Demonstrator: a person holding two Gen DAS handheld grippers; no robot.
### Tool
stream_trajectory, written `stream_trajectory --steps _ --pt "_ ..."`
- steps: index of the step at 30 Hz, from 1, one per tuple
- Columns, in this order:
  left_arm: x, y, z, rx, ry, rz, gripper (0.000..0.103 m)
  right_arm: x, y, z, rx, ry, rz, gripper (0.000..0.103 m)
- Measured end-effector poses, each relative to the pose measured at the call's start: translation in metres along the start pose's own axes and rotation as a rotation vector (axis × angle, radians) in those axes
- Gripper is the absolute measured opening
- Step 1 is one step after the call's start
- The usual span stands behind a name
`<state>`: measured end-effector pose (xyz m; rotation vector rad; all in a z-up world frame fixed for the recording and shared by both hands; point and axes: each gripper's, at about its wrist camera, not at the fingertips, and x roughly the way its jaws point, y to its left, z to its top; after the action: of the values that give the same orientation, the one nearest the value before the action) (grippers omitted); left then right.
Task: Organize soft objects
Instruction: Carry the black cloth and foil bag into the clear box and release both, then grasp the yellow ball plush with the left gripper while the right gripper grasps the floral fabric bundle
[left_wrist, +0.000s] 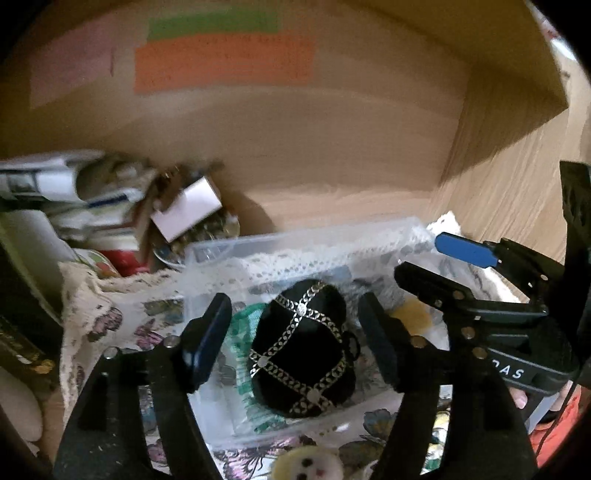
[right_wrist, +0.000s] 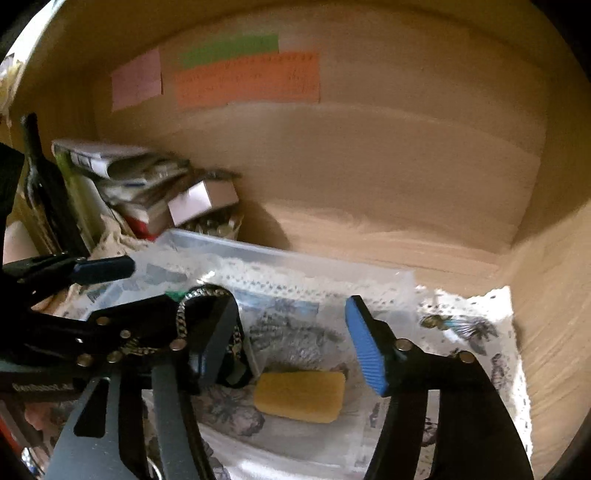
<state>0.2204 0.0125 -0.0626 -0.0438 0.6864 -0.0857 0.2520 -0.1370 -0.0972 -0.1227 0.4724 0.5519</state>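
- A clear plastic bin (left_wrist: 295, 243) sits on the butterfly-print cloth (left_wrist: 122, 325) that covers the desk, and it looks already partly filled.
- Inside it lies a black pouch crossed with silver chains (left_wrist: 303, 350), with a green knitted piece (left_wrist: 240, 332) tucked just beside it on its left.
- The right wrist view shows a yellow sponge (right_wrist: 300, 396) resting on the bin's floor, to the right of the pouch.
- The left hand-held gripper (left_wrist: 295, 343) hovers over the pouch with its jaws spread wide on either side of it; nothing is held between them.
- The right hand-held gripper (right_wrist: 291, 347) is likewise spread wide and empty, poised above the sponge.
- So, by my reckoning, three soft things are in the bin and both grippers are free.
- A pale round plush face (left_wrist: 308, 463) peeps in at the bottom edge of the left view, outside the bin on the cloth; I judge that one still awaits putting away.
- The pile of boxes and papers (left_wrist: 110, 206) at the back left and the dark bottle (right_wrist: 38, 177) seem no part of the sorting.
- Whether other soft things remain beyond the frame, I cannot tell; from what shows, the job seems well along but not finished.
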Motion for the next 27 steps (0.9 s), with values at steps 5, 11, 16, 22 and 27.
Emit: stream_trajectory --steps 5,11,16,22,27 --pt "-0.039 -0.002 0.000 0.010 -0.086 0.011 0.086 -0.034 0.000 0.003 0.006 -0.081 0.005 0.074" --pt "-0.078 0.001 -0.009 0.002 -0.155 0.015 0.102 -0.081 0.001 -0.005 0.008 -0.178 0.018 0.086" --pt "-0.097 0.001 -0.024 0.012 -0.167 0.027 0.103 -0.103 0.004 -0.022 -0.010 -0.207 0.005 0.089" --pt "-0.098 0.004 -0.049 0.021 -0.122 0.040 0.103 -0.102 0.007 -0.052 -0.003 -0.149 0.026 0.091" --pt "-0.083 0.009 -0.069 0.005 -0.054 0.054 0.103 -0.089 0.007 -0.078 0.041 -0.071 0.068 0.091"
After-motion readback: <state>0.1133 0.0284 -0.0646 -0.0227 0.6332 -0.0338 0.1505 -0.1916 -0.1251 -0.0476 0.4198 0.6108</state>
